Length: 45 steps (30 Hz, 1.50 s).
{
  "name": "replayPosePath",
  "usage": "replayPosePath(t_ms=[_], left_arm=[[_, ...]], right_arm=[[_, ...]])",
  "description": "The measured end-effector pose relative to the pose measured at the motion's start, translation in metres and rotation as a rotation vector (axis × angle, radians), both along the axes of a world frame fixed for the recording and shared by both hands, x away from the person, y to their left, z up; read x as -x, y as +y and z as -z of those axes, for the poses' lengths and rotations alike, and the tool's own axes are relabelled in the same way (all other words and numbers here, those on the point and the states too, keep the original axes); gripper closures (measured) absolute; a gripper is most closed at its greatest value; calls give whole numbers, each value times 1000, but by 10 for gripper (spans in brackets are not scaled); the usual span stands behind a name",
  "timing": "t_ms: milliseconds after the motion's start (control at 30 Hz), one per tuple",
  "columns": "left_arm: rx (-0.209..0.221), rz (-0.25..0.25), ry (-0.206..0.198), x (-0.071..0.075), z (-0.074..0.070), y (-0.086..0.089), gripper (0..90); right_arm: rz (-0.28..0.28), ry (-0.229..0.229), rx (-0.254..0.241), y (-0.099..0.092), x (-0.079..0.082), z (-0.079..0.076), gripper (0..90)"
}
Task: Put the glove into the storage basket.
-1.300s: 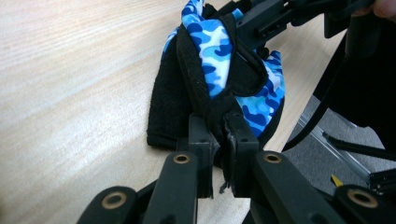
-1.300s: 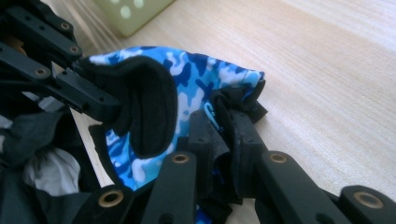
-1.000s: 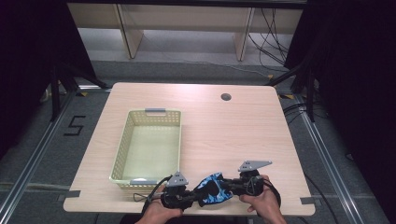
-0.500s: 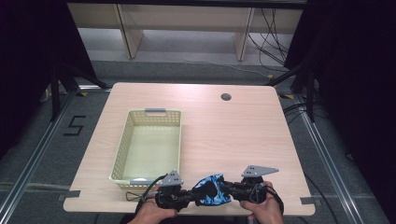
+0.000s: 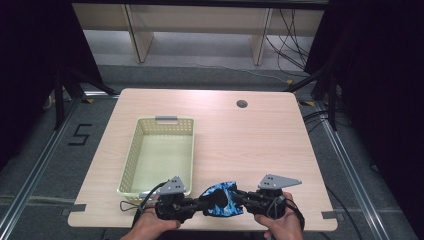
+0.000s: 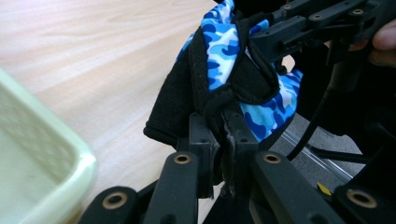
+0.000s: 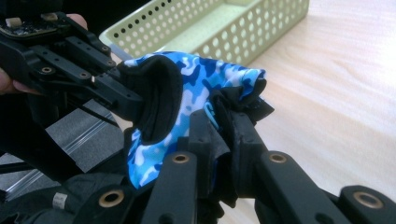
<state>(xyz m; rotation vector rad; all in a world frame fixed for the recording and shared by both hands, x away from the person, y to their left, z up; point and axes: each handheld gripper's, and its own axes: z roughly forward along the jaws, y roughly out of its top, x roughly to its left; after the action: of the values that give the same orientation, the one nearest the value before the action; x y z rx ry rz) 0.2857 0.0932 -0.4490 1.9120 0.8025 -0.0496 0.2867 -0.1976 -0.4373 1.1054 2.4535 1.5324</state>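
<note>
Left tongs: my left gripper [image 5: 197, 205] is clenched on one edge of the blue camouflage glove [image 5: 222, 199]; in the left gripper view the jaws pinch its black trim.
Right tongs: my right gripper [image 5: 240, 199] is clenched on the opposite edge of the glove, black fabric bunched between the jaws in the right gripper view.
Glove: it hangs stretched between the two grippers at the near edge of the table [image 5: 250, 145], just right of the basket's near corner, lifted off the wood.
Basket: a pale green perforated basket [image 5: 134, 150] sits on the left half of the table, its long side running away from me.
Surface: light wood grain, rounded corners, a dark round cable hole [image 5: 242, 104] near the far edge.
Room: grey floor with metal rails [image 5: 30, 175] either side, a "5" mark [image 5: 80, 135] on the floor at left, pale shelving legs [image 5: 137, 35] beyond, black curtains to both sides.
</note>
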Motion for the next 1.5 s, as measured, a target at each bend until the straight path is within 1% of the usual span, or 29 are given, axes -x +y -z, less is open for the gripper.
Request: replayPosePath(t_ms=[67, 100, 133, 167, 200, 233, 267, 300, 333, 367, 467, 500, 533, 567, 600, 633, 767, 800, 833, 867, 900, 933, 967, 1067, 1200, 1233, 1267, 1333, 1500], left_arm=[[6, -4, -2, -3, -5, 5, 829], [7, -10, 7, -4, -7, 7, 829], [1, -19, 15, -5, -10, 9, 829], [-1, -16, 6, -7, -13, 11, 829], [-7, -22, -11, -9, -18, 14, 829], [-6, -21, -20, -11, -21, 16, 829], [-6, -33, -22, -12, -25, 19, 829], [-2, -31, -27, -14, -28, 21, 829], [-6, -33, -28, -16, -32, 24, 829], [-1, -28, -30, -18, -35, 27, 829], [-1, -42, -36, -25, -43, 37, 828], [-9, -51, -41, -28, -45, 41, 826], [-19, -52, -45, -31, -47, 44, 826], [-16, -66, -48, -33, -47, 47, 826], [-16, -65, -36, -35, -49, 52, 826], [-22, -69, -37, -37, -50, 56, 826], [-25, -87, -28, -46, -50, 71, 826], [-28, -88, -13, -49, -50, 75, 826], [-29, -86, -12, -53, -50, 79, 825], [-43, -91, -12, -55, -50, 83, 826], [-40, -102, -13, -57, -50, 87, 825], [-47, -94, -5, -59, -50, 91, 825], [-51, -112, -9, -60, -49, 94, 825], [-65, -118, 6, -65, -47, 106, 824], [-78, -136, 27, -69, -44, 120, 824], [-72, -129, 39, -71, -42, 124, 824], [-82, -143, 46, -71, -41, 127, 824], [-90, -145, 56, -72, -38, 134, 824], [-110, -161, 90, -75, -29, 148, 823]], right_arm=[[-1, -5, -9, 5, -1, -5, 816], [0, -7, -12, 8, -2, -9, 816], [-13, -31, 5, 9, -6, -12, 816], [-5, -17, 5, 11, -5, -15, 816], [-22, -54, 6, 13, -9, -17, 816], [-23, -36, -4, 17, -11, -22, 817], [-28, -59, 4, 18, -14, -24, 816], [-23, -37, -14, 21, -15, -28, 816], [-21, -48, 2, 23, -17, -32, 816], [-22, -53, -9, 26, -19, -35, 816], [-40, -88, 4, 35, -29, -45, 816], [-33, -69, -7, 39, -30, -48, 817], [-36, -76, -5, 43, -33, -49, 817], [-47, -98, 3, 45, -38, -51, 817], [-40, -67, -11, 50, -39, -52, 817], [-50, -95, 6, 53, -44, -53, 817], [-51, -58, -20, 69, -55, -53, 817], [-54, -69, -12, 72, -59, -53, 817], [-59, -84, -8, 76, -63, -52, 817], [-51, -61, -12, 81, -64, -52, 817], [-57, -56, -23, 87, -66, -51, 817], [-54, -55, -10, 91, -68, -51, 817], [-68, -58, -19, 96, -71, -49, 817], [-65, -38, -8, 108, -77, -47, 817], [-75, -54, 6, 125, -84, -42, 817], [-74, -24, -4, 130, -84, -41, 817], [-66, -25, 10, 133, -86, -40, 817], [-75, -6, 16, 140, -89, -37, 817], [-83, 12, 38, 159, -94, -26, 818]])
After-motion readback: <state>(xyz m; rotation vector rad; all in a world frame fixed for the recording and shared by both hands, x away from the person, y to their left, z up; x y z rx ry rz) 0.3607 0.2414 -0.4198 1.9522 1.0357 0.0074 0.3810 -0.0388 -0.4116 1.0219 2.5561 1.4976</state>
